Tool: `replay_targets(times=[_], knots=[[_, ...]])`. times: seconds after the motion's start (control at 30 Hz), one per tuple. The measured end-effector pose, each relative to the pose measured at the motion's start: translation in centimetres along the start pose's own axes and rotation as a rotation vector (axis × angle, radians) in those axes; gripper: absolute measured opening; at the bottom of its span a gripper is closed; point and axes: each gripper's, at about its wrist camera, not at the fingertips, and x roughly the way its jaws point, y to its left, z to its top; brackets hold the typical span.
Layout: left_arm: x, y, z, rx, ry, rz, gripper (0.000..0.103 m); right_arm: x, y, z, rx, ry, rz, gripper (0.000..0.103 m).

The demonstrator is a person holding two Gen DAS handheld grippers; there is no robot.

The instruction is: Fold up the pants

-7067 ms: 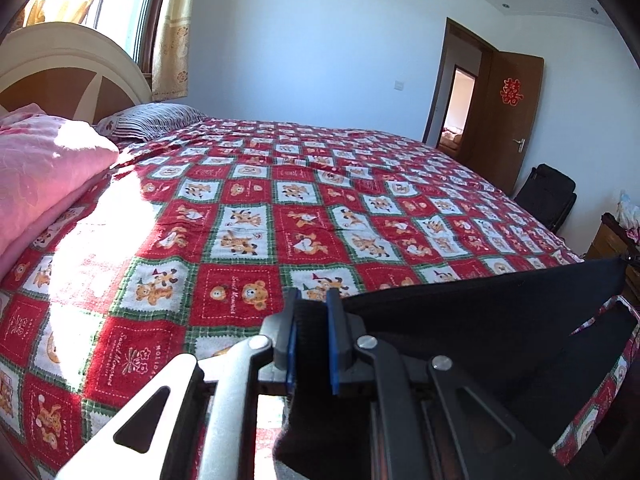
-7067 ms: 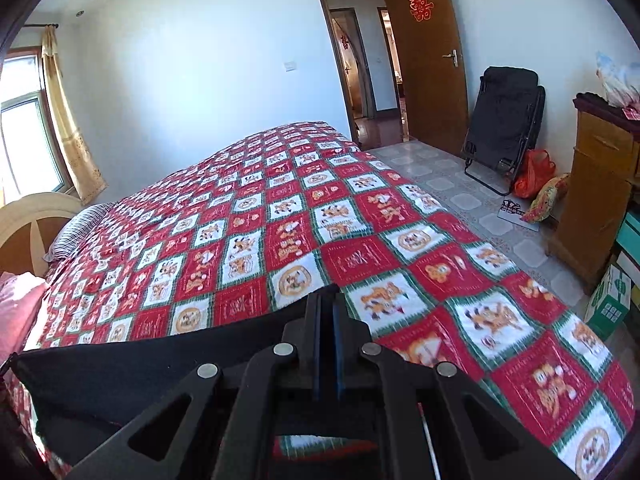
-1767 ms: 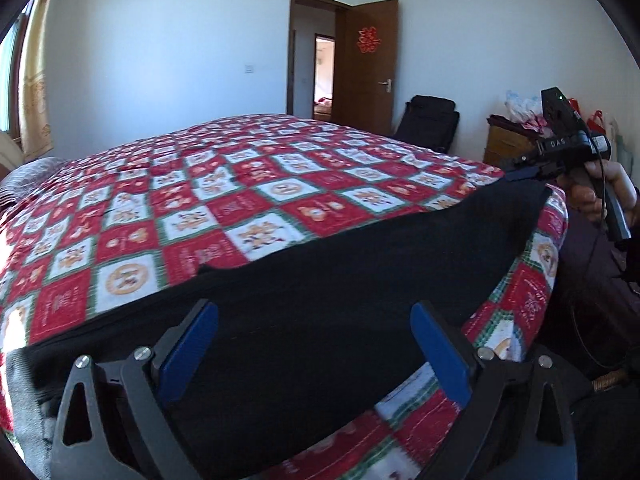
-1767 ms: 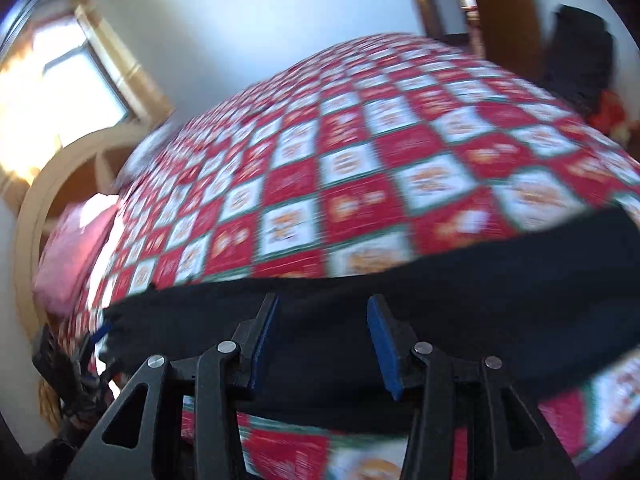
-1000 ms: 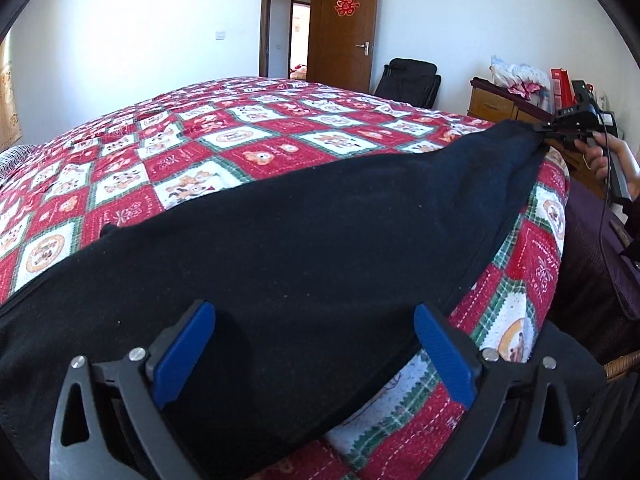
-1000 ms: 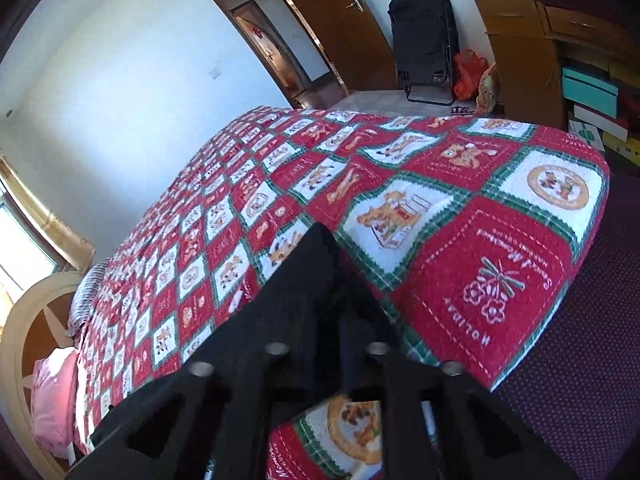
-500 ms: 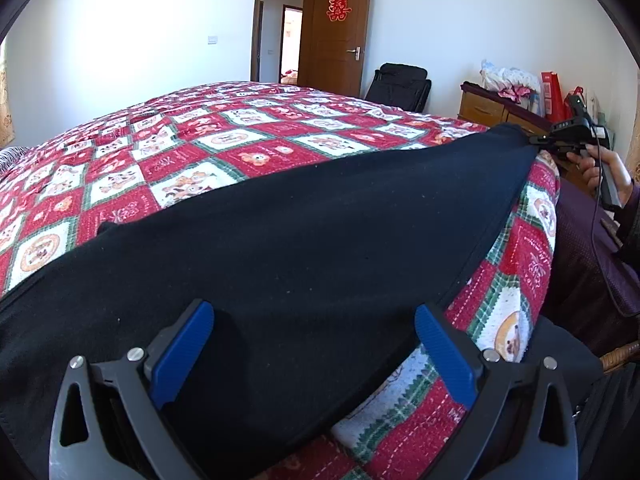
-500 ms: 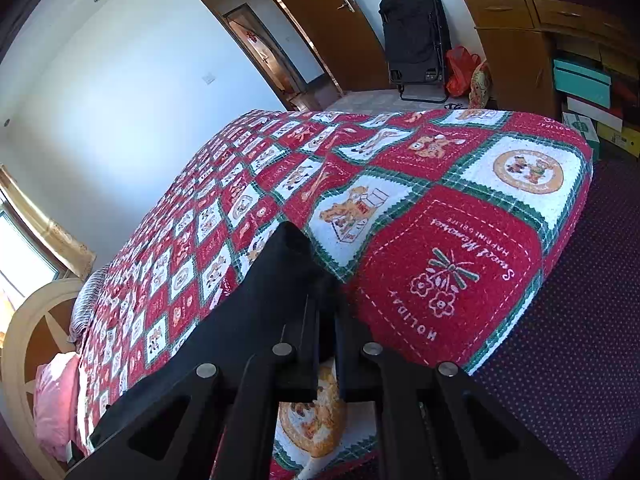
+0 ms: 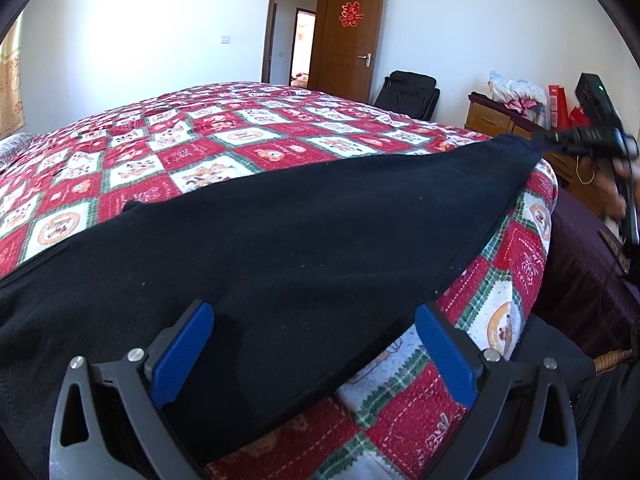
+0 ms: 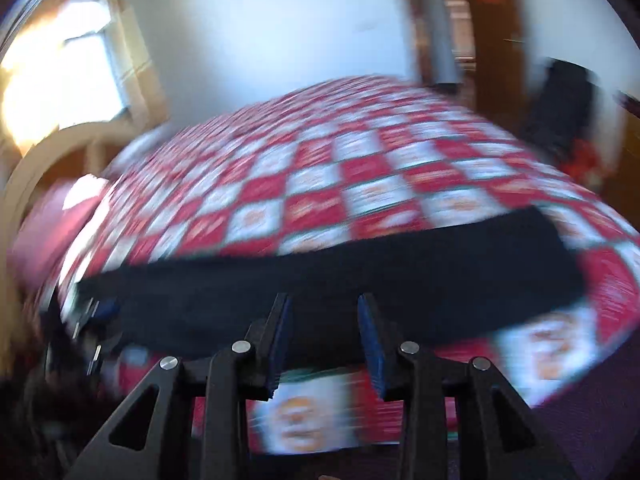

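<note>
So the bed carries your black pants as one long band along its near edge, running crosswise ahead of both tools; the cross folds look still to do. Your left tool gapes wide above the cloth, gripping nothing. Your right tool is opening, nothing pinched.
</note>
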Motion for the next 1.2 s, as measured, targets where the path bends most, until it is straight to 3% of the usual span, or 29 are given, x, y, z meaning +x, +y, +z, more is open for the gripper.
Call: replay_targets(times=[0.17, 0.23, 0.37, 0.47, 0.5, 0.57, 0.6, 0.7, 0.77, 0.9, 1.1, 1.2], knots=[[-0.6, 1.4, -0.1, -0.063, -0.019, -0.002, 0.103, 5.0, 9.5, -3.2, -0.332, 0.118, 0.045, 0.036], [-0.6, 1.7, -0.1, -0.075, -0.022, -0.007, 0.103, 6.0, 11.4, -4.3, -0.423, 0.121, 0.059, 0.036], [-0.6, 1.5, -0.2, -0.065, -0.02, 0.001, 0.103, 8.0, 14.0, -6.3, -0.612, 0.143, -0.02, 0.036], [-0.6, 1.6, -0.2, -0.069, -0.021, 0.001, 0.103, 9.3, 14.2, -7.1, -0.679, 0.15, -0.073, 0.036], [-0.6, 1.7, -0.1, -0.072, -0.021, -0.001, 0.103, 9.6, 13.9, -7.1, -0.678, 0.145, -0.073, 0.036], [-0.7, 1.9, -0.1, -0.078, -0.02, -0.005, 0.103, 9.5, 13.8, -6.8, -0.655, 0.147, -0.041, 0.015], [-0.7, 2.0, -0.1, -0.082, -0.02, -0.007, 0.103, 9.1, 13.7, -6.7, -0.642, 0.145, -0.032, 0.01], [-0.9, 2.3, 0.1, -0.103, -0.023, -0.012, 0.103, 7.9, 14.1, -6.7, -0.632, 0.127, -0.026, 0.002], [-1.0, 2.5, 0.0, -0.113, -0.025, -0.013, 0.103, 7.2, 14.1, -7.0, -0.624, 0.131, -0.007, 0.002], [-0.9, 2.5, -0.1, -0.114, -0.023, -0.009, 0.103, 9.6, 13.8, -8.3, -0.61, 0.184, -0.016, 0.002], [-1.6, 2.8, 0.2, -0.102, -0.039, 0.038, 0.103, 7.9, 13.0, -6.4, -0.531, 0.167, 0.032, 0.003], [-2.2, 3.6, 0.3, -0.117, -0.052, 0.055, 0.103, 6.9, 11.7, -5.3, -0.485, 0.136, 0.015, 0.003]])
